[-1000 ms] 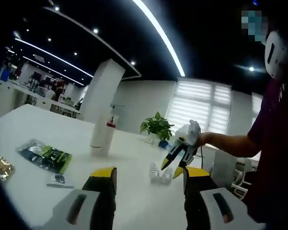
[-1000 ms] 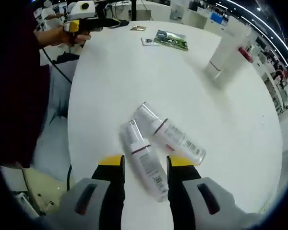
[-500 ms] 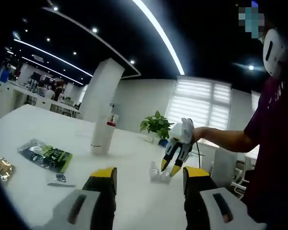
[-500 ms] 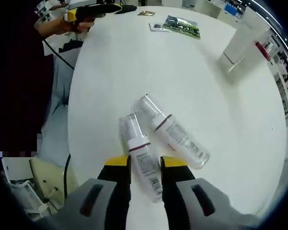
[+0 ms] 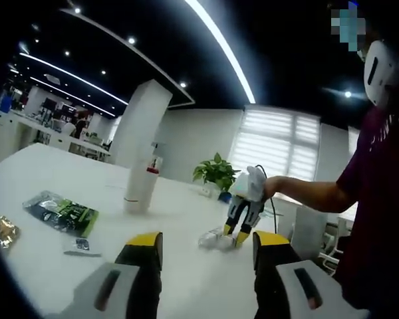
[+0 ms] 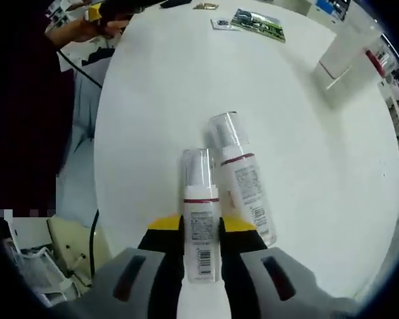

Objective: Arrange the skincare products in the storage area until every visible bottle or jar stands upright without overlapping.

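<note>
White table [image 6: 153, 86] bears 2 bottles [image 6: 243, 179], packets [image 6: 259, 25], dispenser [image 5: 141, 189].

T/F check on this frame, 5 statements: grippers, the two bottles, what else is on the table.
1. The right gripper is shut on a bottle. True.
2. A second bottle lies on the white table beside it. True.
3. The left gripper holds a bottle. False: its jaws are open with nothing between them.
4. A green packet lies on the table. True.
5. The tall white pump bottle is lying on its side. False: it stands upright.
</note>
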Action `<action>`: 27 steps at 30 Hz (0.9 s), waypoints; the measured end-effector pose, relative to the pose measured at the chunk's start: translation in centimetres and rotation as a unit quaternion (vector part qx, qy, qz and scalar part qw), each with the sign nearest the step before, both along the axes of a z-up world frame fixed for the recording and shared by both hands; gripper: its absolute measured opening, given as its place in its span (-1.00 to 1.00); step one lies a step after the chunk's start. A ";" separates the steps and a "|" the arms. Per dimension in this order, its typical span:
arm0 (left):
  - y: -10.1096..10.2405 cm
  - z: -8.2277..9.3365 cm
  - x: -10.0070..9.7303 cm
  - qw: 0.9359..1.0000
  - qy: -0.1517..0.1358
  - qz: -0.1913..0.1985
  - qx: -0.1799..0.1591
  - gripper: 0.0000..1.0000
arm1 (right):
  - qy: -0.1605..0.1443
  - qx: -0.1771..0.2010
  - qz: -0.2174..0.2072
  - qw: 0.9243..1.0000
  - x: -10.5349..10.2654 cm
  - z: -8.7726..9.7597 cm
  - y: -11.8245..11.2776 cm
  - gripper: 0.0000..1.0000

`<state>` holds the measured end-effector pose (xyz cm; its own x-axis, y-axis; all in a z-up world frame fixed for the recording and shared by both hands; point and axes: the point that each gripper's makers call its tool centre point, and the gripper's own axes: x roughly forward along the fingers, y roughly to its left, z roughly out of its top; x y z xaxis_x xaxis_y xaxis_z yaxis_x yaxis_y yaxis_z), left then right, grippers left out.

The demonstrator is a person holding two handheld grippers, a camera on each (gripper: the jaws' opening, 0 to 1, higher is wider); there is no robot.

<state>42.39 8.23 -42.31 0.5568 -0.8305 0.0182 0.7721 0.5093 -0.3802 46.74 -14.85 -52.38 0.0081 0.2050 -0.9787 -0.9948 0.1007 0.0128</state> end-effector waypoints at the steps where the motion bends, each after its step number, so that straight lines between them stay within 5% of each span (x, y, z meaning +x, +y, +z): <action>1: 0.0 0.0 0.0 1.000 0.001 -0.001 -0.001 0.12 | 0.002 -0.005 0.005 1.000 -0.3 0.0 0.0 -0.62; 8: -0.1 0.1 -0.3 1.000 0.001 -0.004 -0.004 0.10 | -0.003 0.001 0.035 0.999 -1.2 0.1 0.6 -0.64; 19: -0.1 0.2 -0.6 1.000 -0.001 -0.007 -0.001 0.09 | -0.001 0.046 0.027 0.999 -1.9 1.5 2.5 -0.65; 27: -0.5 0.0 -1.0 1.000 0.003 -0.013 0.000 0.07 | 0.001 0.158 0.001 0.987 -1.6 4.2 6.1 -0.66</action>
<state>41.38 7.72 -42.34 0.5345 -0.8450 0.0150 0.7835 0.4887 -0.3838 45.16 -8.72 -48.20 0.0064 0.5000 -0.8660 -0.9949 0.0903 0.0447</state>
